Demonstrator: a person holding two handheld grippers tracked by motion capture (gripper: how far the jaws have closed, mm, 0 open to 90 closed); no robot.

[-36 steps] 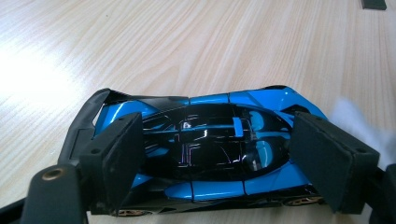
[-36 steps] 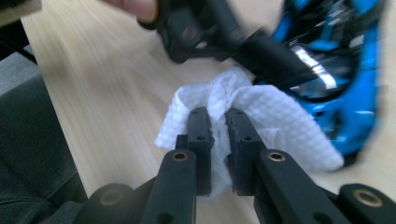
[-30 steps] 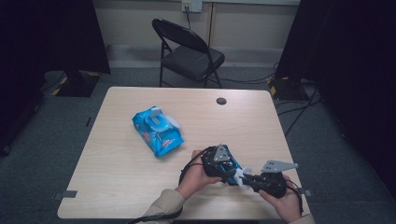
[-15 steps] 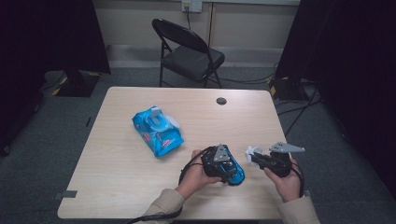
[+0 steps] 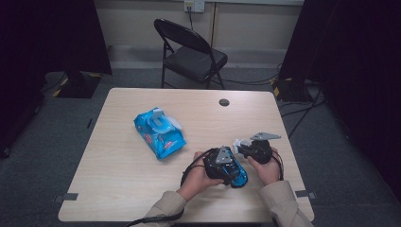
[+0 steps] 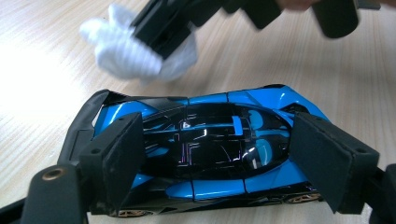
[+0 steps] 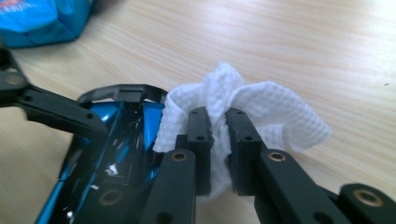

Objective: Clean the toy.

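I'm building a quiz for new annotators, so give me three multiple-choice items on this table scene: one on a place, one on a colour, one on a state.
1. Where does the wipes pack lie on the table?
A. Toward the person's left, away from both hands
B. Against the table's right edge
C. Under the toy car

2. What colour is the toy car?
A. Red and white
B. Blue and black
C. Yellow

3. What is the right gripper doing?
A. Open, holding nothing
B. Shut on a white wipe
C. Shut on the wipes pack

Answers:
1. A: in the high view the pack lies left of the left gripper, apart from it.
2. B: the left gripper view shows blue bodywork around a black canopy, with a finger on each side.
3. B: in the right gripper view the fingers pinch the white wipe.
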